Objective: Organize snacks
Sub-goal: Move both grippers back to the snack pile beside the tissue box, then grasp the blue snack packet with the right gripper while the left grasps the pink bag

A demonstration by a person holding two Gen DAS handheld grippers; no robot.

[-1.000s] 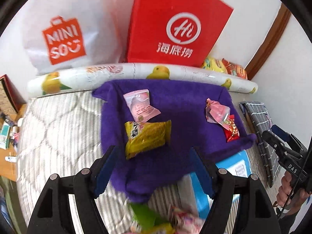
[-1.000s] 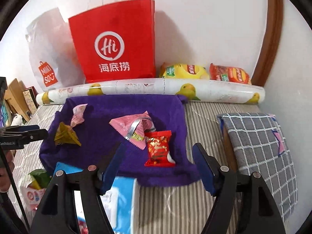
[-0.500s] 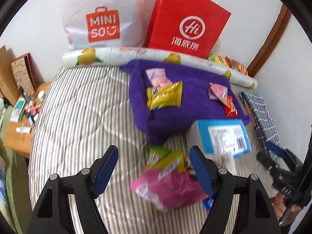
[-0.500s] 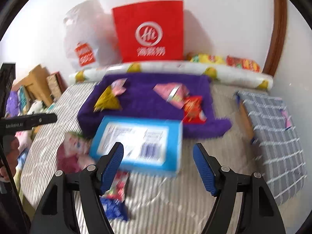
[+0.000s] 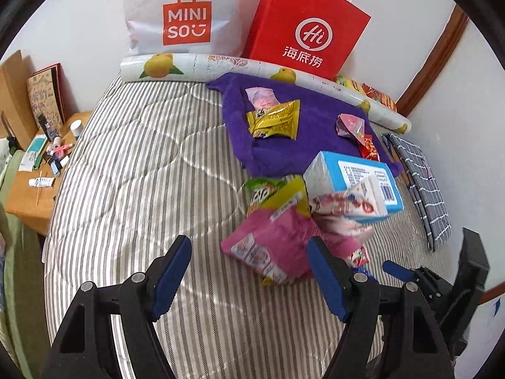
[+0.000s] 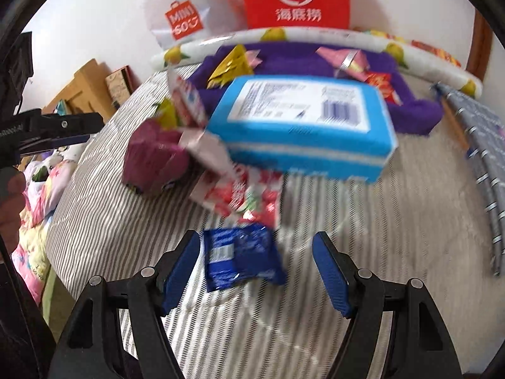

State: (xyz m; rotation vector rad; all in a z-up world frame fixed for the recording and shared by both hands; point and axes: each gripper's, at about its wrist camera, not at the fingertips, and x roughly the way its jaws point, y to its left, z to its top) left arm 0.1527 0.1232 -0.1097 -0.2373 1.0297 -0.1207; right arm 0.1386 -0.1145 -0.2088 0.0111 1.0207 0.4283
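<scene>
A purple towel lies on the striped bed with a yellow packet, a pink packet, a crumpled pink wrapper and a red packet on it. In front lies a pile: a blue box, a magenta bag, a green-yellow bag and a red-white bag. My left gripper is open, just before the magenta bag. My right gripper is open around a dark blue packet, with the blue box beyond.
A red paper bag and a white MINISO bag stand against the wall behind a fruit-printed roll. A grey checked cloth lies at the right. A bedside table with small items is at the left.
Both grippers have pulled back from the purple towel toward the bed's near side. The snack pile and blue box have come into view. The right gripper now frames the dark blue packet.
</scene>
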